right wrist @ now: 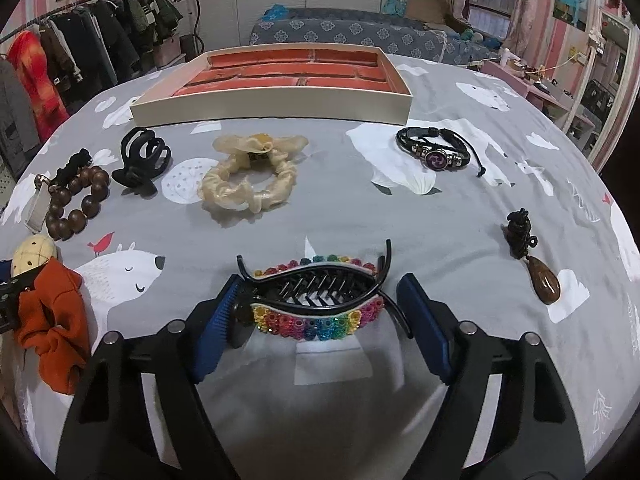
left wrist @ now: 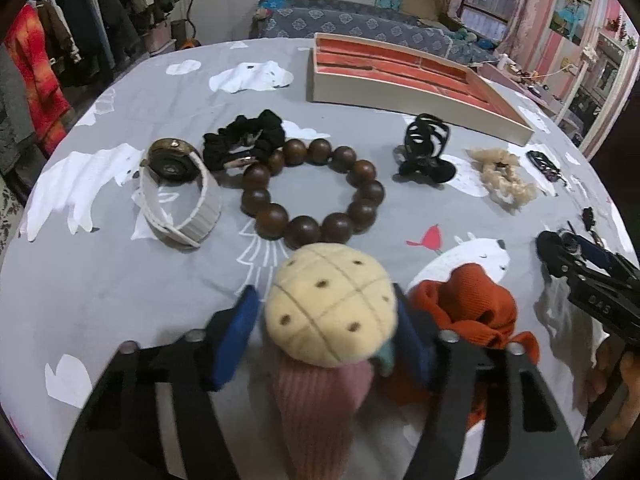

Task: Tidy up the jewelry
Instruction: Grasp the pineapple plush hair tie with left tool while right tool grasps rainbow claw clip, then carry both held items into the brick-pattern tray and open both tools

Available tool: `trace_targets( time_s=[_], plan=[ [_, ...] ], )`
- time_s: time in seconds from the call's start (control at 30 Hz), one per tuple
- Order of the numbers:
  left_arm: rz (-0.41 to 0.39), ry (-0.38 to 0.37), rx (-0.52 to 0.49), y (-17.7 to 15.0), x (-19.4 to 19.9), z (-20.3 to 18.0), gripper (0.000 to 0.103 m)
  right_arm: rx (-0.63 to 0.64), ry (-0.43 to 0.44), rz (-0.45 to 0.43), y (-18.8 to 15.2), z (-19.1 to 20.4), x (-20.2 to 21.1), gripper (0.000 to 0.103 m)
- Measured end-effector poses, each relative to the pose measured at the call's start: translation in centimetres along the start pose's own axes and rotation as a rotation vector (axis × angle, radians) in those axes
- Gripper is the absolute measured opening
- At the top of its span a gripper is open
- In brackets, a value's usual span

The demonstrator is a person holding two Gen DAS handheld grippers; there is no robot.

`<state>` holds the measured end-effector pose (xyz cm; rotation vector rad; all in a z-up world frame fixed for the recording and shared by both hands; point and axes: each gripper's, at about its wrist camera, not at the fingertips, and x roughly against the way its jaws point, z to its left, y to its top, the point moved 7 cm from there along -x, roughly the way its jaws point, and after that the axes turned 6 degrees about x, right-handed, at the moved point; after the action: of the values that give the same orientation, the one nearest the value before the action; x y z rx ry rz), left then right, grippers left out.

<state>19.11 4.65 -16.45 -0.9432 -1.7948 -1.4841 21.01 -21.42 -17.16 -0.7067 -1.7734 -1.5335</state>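
My left gripper [left wrist: 326, 320] stands open around a plush ice-cream hair tie [left wrist: 332, 308] with a cream top and a pink ribbed cone. Its blue pads flank the cream top, and a thin gap shows at the left pad [left wrist: 236, 332]. My right gripper [right wrist: 316, 312] is open around a black fish-shaped hair clip [right wrist: 316, 300] edged with rainbow stones, which lies flat on the grey sheet. The left pad [right wrist: 220, 320] is at the clip's end. The cream tray [right wrist: 272, 108] with orange compartments sits at the far side.
On the sheet lie a wooden bead bracelet [left wrist: 312, 192], a white-strap watch [left wrist: 176, 192], a black scrunchie [left wrist: 244, 140], a black claw clip [left wrist: 424, 148], a cream scrunchie [right wrist: 248, 176], an orange scrunchie [left wrist: 468, 304], a black cord bracelet [right wrist: 434, 150] and a brown pendant [right wrist: 536, 260].
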Motion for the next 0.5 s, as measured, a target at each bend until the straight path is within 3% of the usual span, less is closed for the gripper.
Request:
trace_targets(
  time_s=[0.03,0.5],
  plan=[
    [0.002,-0.012,-0.002,0.0,0.1,-0.1,0.054,-0.001,0.003,-0.001,0.0,0.0,0.1,0.078],
    [-0.018,-0.040,0.042,0.7,1.4,0.6,0.051,-0.017,0.016,-0.037,0.9,-1.2,0.8,0.078]
  ],
)
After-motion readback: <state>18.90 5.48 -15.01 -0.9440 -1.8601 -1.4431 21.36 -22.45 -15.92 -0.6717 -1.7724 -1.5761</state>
